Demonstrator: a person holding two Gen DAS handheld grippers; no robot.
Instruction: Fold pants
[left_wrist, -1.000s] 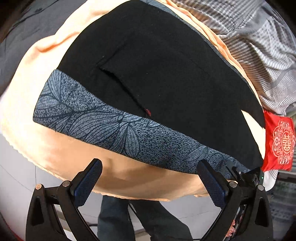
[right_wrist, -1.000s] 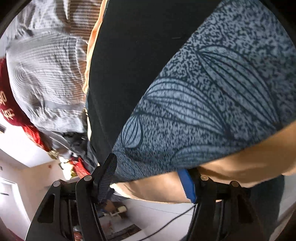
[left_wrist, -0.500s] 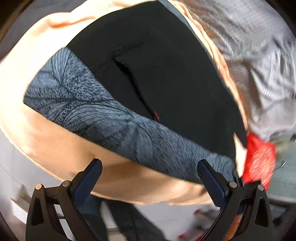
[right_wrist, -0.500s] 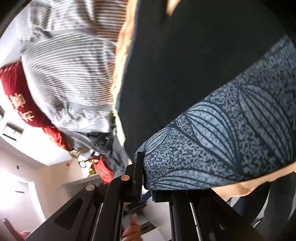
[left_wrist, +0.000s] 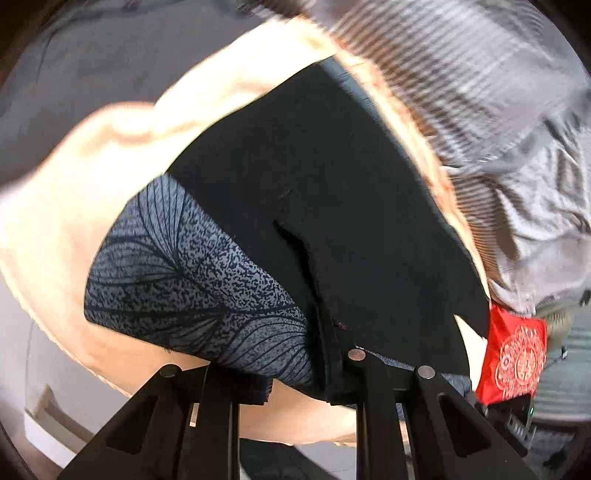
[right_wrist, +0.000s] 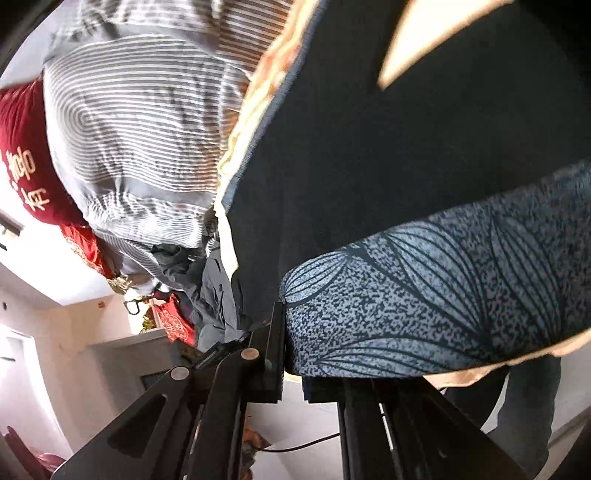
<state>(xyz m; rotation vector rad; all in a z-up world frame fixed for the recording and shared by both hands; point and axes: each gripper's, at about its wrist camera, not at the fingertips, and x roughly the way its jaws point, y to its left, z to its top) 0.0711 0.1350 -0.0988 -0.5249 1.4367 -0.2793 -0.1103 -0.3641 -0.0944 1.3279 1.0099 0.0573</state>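
In both views, each gripper (left_wrist: 295, 384) (right_wrist: 291, 384) clamped on pants (left_wrist: 332, 206) (right_wrist: 406, 166); red pouch (left_wrist: 517, 362) left-only.

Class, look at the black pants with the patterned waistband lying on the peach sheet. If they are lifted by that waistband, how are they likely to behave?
The pants will probably hang limp: the waistband already bunches where the left gripper pinches it. They look thin and flat, so likely light. The right gripper grips the band too, so the cloth between may sag.

Striped bedding (left_wrist: 480, 92) motion-blurred.
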